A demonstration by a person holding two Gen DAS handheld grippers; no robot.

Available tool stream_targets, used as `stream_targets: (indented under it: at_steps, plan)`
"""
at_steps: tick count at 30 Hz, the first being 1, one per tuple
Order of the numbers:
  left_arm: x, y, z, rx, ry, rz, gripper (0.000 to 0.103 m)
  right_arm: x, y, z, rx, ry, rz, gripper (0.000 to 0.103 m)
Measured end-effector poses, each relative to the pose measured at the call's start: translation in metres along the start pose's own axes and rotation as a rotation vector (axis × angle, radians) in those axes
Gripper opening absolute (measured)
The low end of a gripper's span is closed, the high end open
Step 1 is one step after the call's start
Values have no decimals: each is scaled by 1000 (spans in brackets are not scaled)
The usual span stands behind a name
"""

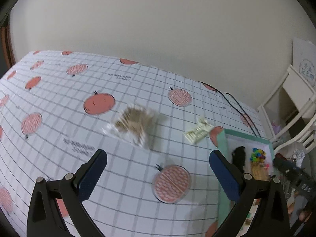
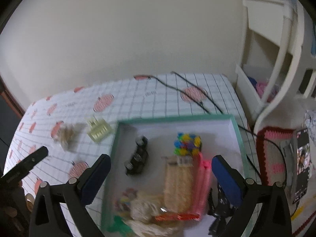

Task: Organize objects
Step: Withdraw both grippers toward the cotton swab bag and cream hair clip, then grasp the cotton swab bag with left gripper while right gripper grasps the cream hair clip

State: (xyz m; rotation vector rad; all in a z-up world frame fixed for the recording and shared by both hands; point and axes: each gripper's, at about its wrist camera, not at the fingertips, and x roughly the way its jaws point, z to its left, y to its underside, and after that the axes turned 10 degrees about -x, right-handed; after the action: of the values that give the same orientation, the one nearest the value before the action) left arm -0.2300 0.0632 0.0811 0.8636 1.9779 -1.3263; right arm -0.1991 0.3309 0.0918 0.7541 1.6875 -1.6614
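Over the tablecloth [image 1: 138,90] | left gripper [image 1: 158,167] fingers spread | right gripper [image 2: 161,169] spread above tray [image 2: 240,138]

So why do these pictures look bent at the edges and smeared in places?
Both views are fisheye, so the tablecloth grid curves and the corners go black. Left wrist view: the cotton swab bag is motion-smeared. Right wrist view: the items in the green-rimmed box are blurred, worst near the bottom. Lighting is soft, without harsh glare.
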Motion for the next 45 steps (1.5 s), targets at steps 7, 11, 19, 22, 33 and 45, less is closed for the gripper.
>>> stream_targets:
  at_steps: [7,11,19,22,33,45]
  plan:
    - [13,-35,16,-30,-3,25,103,8,-37,40,-54,-38,-38,103]
    - [22,-44,17,-19,-34,10,103,22,-54,63,-66,-74,-36,103]
    - [56,-50,15,41,-78,19,103,59,-68,93,-119,-81,5,98]
    - [71,-51,19,32,-74,45,103,76,-69,100,-120,-89,32,95]
    - [95,-49,24,50,-79,71,93,118,-68,119,-145,-79,108,83]
    - [104,-46,22,82,-90,93,82,142,-63,133,-171,-70,151,74]
